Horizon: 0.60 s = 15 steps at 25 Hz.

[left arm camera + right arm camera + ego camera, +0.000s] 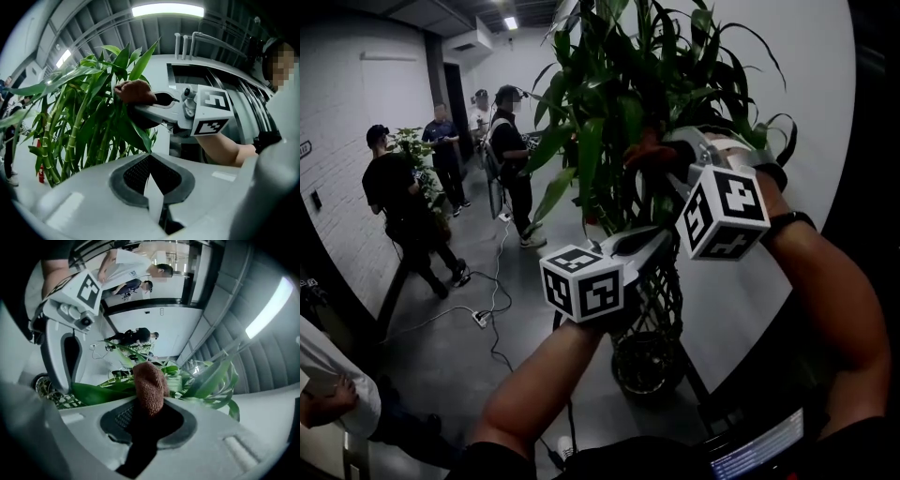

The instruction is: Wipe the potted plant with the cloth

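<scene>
The potted plant (619, 103) is a tall bunch of green stalks and long leaves in a dark woven pot (647, 367). My right gripper (667, 159) reaches into the foliage from the right, shut on a bunched brown cloth (645, 150). The cloth (149, 387) sticks out past its pads and rests against the leaves. From the left gripper view, the cloth (136, 91) presses on a leaf at the top of the plant. My left gripper (658, 236) sits lower, jaws shut, with a pale strip of leaf (153, 197) pinched between the pads. A broad leaf (93, 392) runs from that gripper (63, 383) towards the cloth.
A curved white wall (787, 66) stands right behind the plant. Several people (394, 202) stand in the corridor to the left, beside another plant (412, 145). Cables and a power strip (480, 317) lie on the floor there. A screen edge (759, 450) shows at the lower right.
</scene>
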Motion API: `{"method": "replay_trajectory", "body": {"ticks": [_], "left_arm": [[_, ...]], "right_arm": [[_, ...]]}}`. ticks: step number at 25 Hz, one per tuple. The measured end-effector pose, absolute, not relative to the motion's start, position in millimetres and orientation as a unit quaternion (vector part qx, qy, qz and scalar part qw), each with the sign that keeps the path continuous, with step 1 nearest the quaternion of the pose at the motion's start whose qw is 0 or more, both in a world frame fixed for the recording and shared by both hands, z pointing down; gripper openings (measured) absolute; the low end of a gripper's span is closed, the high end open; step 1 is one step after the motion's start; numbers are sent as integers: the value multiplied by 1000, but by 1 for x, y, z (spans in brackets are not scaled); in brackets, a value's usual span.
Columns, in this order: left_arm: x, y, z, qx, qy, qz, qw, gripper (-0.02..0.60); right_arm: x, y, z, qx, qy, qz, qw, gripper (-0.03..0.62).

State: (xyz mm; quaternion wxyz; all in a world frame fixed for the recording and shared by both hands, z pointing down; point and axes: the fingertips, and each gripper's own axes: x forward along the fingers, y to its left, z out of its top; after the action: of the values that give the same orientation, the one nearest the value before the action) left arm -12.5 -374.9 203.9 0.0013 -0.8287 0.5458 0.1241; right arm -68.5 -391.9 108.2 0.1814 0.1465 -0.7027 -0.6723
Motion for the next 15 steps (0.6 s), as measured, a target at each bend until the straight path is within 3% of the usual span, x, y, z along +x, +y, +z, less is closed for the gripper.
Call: {"method": "replay_trajectory", "body": {"ticks": [5,15], "left_arm": [[-14,-378,205,-829,546,125,-1,17],[-13,-376,206,-827,549,120,5,17]], "right_arm": [[-61,-379,141,111,-693,-683,204,64],[-28,-351,191,-9,-787,-556,266,64]]}}
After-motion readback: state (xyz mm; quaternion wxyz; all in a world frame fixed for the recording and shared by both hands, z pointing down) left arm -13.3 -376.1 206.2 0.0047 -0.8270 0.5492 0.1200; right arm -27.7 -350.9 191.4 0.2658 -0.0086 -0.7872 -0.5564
